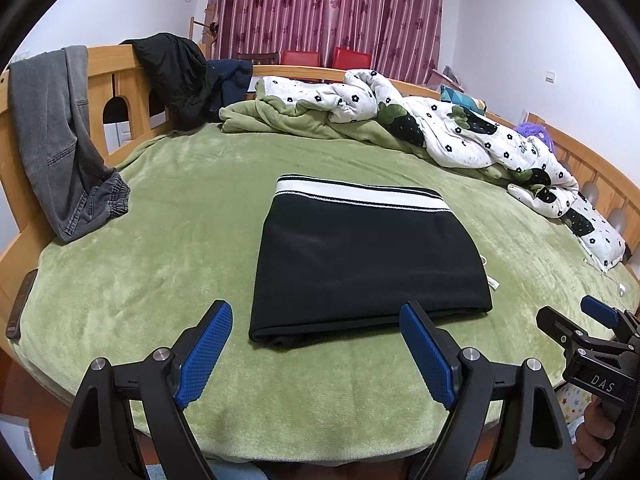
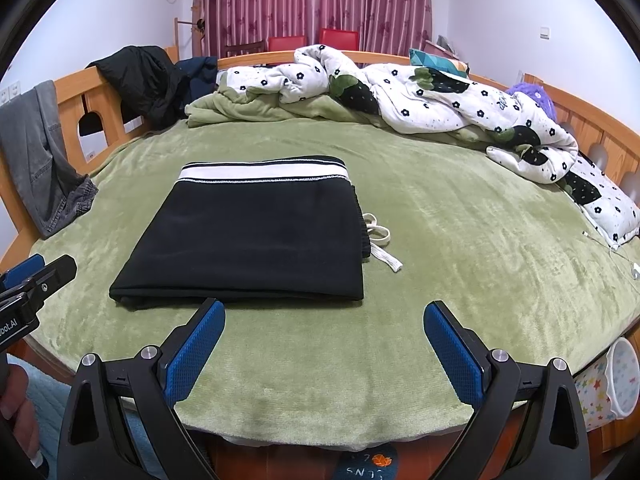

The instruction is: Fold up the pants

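Observation:
The black pants [image 1: 368, 264] lie folded into a flat rectangle on the green blanket [image 1: 168, 232], with a white striped band along the far edge. They also show in the right wrist view [image 2: 248, 240], with a white drawstring [image 2: 380, 244] sticking out at their right side. My left gripper [image 1: 316, 316] is open and empty, just short of the pants' near edge. My right gripper [image 2: 324, 312] is open and empty, near the pants' front right corner. Neither touches the cloth.
Grey jeans [image 1: 56, 140] hang over the wooden bed rail at the left. A black jacket [image 1: 176, 76] lies on the headboard. A rumpled flowered quilt [image 1: 460, 136] fills the far right. A phone [image 1: 20, 304] lies at the left edge. A star-patterned bin [image 2: 608, 384] stands beside the bed.

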{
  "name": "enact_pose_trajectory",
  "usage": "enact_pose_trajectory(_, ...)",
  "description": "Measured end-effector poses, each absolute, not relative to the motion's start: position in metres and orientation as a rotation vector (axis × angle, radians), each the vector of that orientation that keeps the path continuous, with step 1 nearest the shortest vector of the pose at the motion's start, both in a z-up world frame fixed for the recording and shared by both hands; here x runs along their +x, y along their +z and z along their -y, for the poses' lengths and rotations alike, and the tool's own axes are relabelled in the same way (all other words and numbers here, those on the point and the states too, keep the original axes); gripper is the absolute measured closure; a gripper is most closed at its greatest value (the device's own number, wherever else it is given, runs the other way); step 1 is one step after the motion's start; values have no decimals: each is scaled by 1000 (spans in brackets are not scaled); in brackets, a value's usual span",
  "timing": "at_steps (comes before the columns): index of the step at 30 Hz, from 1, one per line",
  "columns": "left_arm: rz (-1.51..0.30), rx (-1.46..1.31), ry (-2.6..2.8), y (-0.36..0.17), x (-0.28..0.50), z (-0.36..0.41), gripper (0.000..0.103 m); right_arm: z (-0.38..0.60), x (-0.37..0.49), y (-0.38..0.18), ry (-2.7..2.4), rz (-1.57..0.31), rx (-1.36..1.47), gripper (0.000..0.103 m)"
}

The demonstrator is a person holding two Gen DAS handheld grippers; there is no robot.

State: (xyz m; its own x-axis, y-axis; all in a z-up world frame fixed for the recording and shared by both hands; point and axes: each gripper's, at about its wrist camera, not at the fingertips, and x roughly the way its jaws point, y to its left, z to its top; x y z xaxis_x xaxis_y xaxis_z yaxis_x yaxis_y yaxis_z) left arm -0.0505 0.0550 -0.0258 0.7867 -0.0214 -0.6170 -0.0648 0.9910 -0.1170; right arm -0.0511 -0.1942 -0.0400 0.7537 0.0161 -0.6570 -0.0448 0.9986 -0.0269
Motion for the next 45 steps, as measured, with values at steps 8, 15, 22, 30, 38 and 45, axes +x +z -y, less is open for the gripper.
enact_pose_trajectory(8,-666,-136,25,-26,-51,-53,18,193,-52,-40,30,-717,-44,5)
enact_pose_trajectory(15,-668,-134,23,-25,-50,-53,18,192,-51,-41,29,-719,-44,5)
enact_pose_trajectory(22,-667,-132,24,-25,-50,-53,18,192,-51,-41,29,-719,-45,5)
enact_pose_trajectory(30,-668,-132,24,-25,-50,-52,18,193,-52,-41,29,-718,-45,5)
enact_pose_trajectory(38,-668,-130,25,-25,-50,-51,18,192,-51,-41,28,-718,-46,5)
enact_pose_trajectory(45,-668,-130,24,-25,-50,-51,18,193,-51,-41,29,-718,-45,5)
